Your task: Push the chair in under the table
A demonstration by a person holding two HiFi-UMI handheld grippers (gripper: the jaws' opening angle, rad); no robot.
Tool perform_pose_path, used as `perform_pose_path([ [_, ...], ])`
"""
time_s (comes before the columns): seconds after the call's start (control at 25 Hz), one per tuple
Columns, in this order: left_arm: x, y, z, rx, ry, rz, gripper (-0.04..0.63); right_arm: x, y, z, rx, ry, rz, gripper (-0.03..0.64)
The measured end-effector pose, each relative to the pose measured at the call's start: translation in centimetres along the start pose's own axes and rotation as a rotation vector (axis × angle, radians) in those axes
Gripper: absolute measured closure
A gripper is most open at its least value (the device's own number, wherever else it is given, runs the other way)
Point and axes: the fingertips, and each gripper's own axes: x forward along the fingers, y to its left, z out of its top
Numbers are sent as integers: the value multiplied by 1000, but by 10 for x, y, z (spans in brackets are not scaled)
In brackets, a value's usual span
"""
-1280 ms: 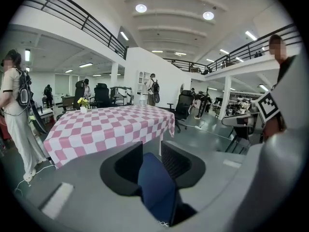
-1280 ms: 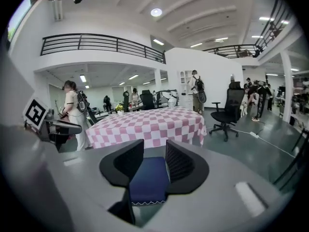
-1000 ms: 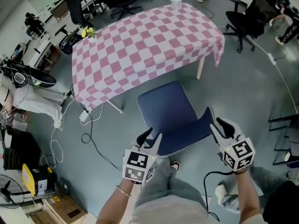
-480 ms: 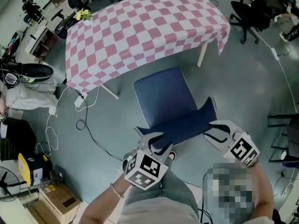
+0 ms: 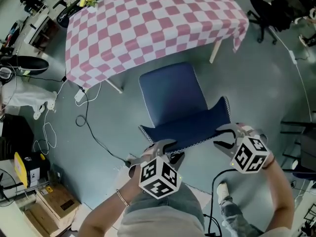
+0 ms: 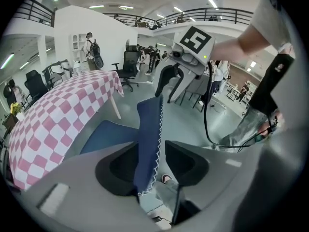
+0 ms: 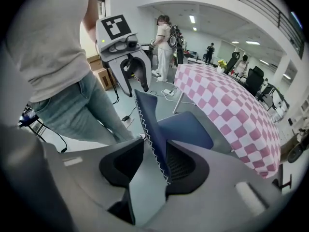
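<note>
The blue chair (image 5: 170,93) stands in front of the table with the pink-and-white checked cloth (image 5: 148,23), its seat toward the table and its backrest (image 5: 190,127) toward me. My left gripper (image 5: 165,150) straddles the backrest's left end; its jaws are opening and the blue edge (image 6: 147,139) runs between them with a gap on the right side. At the right end my right gripper (image 5: 223,137) straddles the backrest (image 7: 152,120), which lies close to one pad with room on the other side. Each gripper shows in the other's view.
A white table leg (image 5: 215,58) stands just right of the chair. Black office chairs (image 5: 269,9) are at the far right. A cable (image 5: 86,127) trails over the floor on the left, near a cardboard box (image 5: 54,201). My legs are right behind the chair.
Both grippers rolled and sank onto the backrest's top edge, one at each end, so that it now lies between their jaws. The left jaws have widened.
</note>
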Motion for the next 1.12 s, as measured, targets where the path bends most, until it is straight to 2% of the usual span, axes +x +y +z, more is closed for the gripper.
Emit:
perform_pose_path([
  [0.32,20,2,-14,23,73,-13,419,23,-2,-9,-48,91,6,488],
  [0.56,22,0,-16,-18,77,-74,421,27,-5,-10,-43,147,34,489],
  [0.68,24,-4,-16,6,108,-96,486,28,-7,-10,-38,180,55,492],
  [0.8,25,-6,-18,34,134,-95,499,29,-5,-10,-30,179,73,494],
  [1.12,24,-4,-15,-9,118,-87,497,28,-9,-10,-26,155,19,494],
])
